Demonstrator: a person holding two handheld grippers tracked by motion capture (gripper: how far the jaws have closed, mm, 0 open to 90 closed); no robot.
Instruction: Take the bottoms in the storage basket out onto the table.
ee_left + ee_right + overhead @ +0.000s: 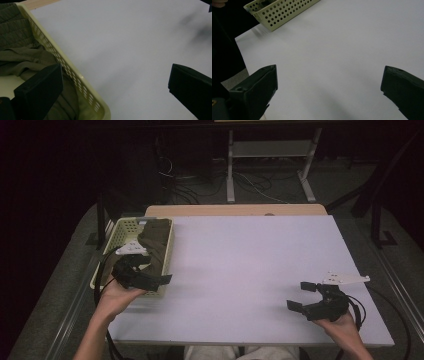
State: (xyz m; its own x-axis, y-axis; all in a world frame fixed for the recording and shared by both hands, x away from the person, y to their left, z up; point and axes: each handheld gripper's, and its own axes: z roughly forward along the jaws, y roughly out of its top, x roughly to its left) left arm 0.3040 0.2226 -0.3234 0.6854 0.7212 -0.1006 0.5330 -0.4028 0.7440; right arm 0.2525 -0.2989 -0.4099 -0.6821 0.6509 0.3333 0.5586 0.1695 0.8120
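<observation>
Two wide-spread grippers: left gripper [150,275] straddles the perforated plastic basket's [82,90] rim, soft ribbed olive cloth [22,57] beneath one jaw; right gripper [304,296] hovers over smooth white table [240,265].

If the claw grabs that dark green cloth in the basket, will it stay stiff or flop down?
The dark olive-green fabric garment would probably flop: it lies crumpled in soft folds. It likely trails and snags on the pale yellow perforated plastic basket when lifted. The open left claw hovers over the basket's near rim.

No readable text, label, brand, number or sign anywhere on visible surfaces.
</observation>
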